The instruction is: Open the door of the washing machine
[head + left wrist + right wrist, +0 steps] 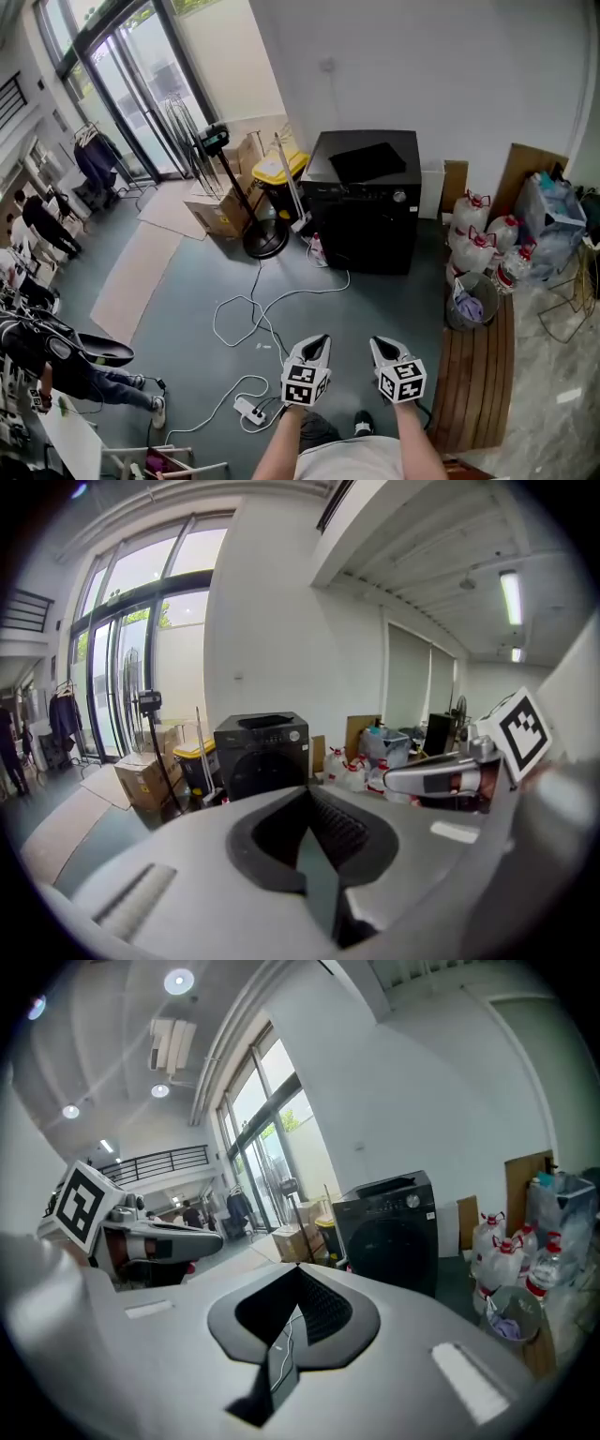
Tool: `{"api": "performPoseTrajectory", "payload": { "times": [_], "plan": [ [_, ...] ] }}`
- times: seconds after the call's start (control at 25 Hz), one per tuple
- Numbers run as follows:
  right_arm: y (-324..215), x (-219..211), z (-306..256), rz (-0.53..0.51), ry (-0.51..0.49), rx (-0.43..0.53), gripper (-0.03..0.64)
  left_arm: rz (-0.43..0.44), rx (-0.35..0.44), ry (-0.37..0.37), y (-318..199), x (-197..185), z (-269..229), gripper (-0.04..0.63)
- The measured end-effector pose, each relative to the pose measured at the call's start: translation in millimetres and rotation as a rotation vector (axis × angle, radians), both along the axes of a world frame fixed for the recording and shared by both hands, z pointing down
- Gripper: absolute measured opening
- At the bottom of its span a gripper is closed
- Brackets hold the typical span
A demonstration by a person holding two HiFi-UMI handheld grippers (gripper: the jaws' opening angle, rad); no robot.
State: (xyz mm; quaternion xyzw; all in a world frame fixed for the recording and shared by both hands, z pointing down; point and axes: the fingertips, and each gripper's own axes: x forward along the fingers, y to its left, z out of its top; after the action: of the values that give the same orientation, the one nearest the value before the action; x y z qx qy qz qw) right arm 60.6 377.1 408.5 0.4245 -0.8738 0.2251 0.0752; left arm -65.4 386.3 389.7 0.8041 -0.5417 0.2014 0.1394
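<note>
A black washing machine (367, 202) stands against the white back wall, its round door closed; it also shows in the left gripper view (262, 754) and the right gripper view (392, 1230). Both grippers hang side by side low in the head view, well short of the machine. My left gripper (319, 339) is shut with nothing between its jaws. My right gripper (377, 342) is shut and empty too. Each gripper's marker cube shows in the other's view.
White cables and a power strip (251, 410) lie on the grey floor between me and the machine. Cardboard boxes (223, 208), a yellow-lidded bin (277, 178) and a stand sit left of it. Water jugs (476, 246), a bucket (471, 302) and a wooden pallet (476, 375) are at right. People stand far left.
</note>
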Motion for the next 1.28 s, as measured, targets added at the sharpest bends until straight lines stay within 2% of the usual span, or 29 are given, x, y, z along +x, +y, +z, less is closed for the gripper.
{"api": "performPoseTrajectory", "payload": {
  "times": [0.2, 0.32, 0.44, 0.56, 0.68, 0.84, 1.04, 1.28],
  "plan": [
    [-8.8, 1.3, 1.9, -0.001, -0.008, -0.013, 0.0, -0.024, 0.006, -0.001, 1.3, -12.5, -0.9, 0.055],
    [-11.1, -2.5, 5.0, -0.003, -0.033, -0.018, 0.0, -0.03, 0.032, 0.063, -2.2, -18.1, -4.4, 0.055],
    [-17.2, -8.0, 11.3, -0.02, -0.01, -0.016, 0.0, -0.049, 0.036, 0.139, -12.5, -24.3, -0.6, 0.055],
    [-39.3, -9.4, 12.7, -0.01, -0.012, -0.002, 0.0, -0.039, 0.029, 0.147, -32.4, -25.5, 7.2, 0.055],
    [-68.3, -11.6, 5.8, 0.001, -0.033, 0.015, 0.0, -0.031, 0.037, 0.155, -60.6, -27.7, 4.1, 0.055],
    [-105.3, -27.8, 1.1, -0.016, -0.056, 0.014, 0.0, -0.065, 0.066, 0.196, -105.5, -43.6, -5.0, 0.055],
    [-154.4, -65.1, 8.2, -0.05, -0.043, -0.006, 0.0, -0.099, 0.06, 0.214, -161.1, -76.9, 1.4, 0.055],
    [-210.1, -93.1, 18.8, -0.078, 0.012, -0.039, 0.0, -0.142, 0.071, 0.274, -236.5, -110.8, -3.3, 0.055]
  ]
}}
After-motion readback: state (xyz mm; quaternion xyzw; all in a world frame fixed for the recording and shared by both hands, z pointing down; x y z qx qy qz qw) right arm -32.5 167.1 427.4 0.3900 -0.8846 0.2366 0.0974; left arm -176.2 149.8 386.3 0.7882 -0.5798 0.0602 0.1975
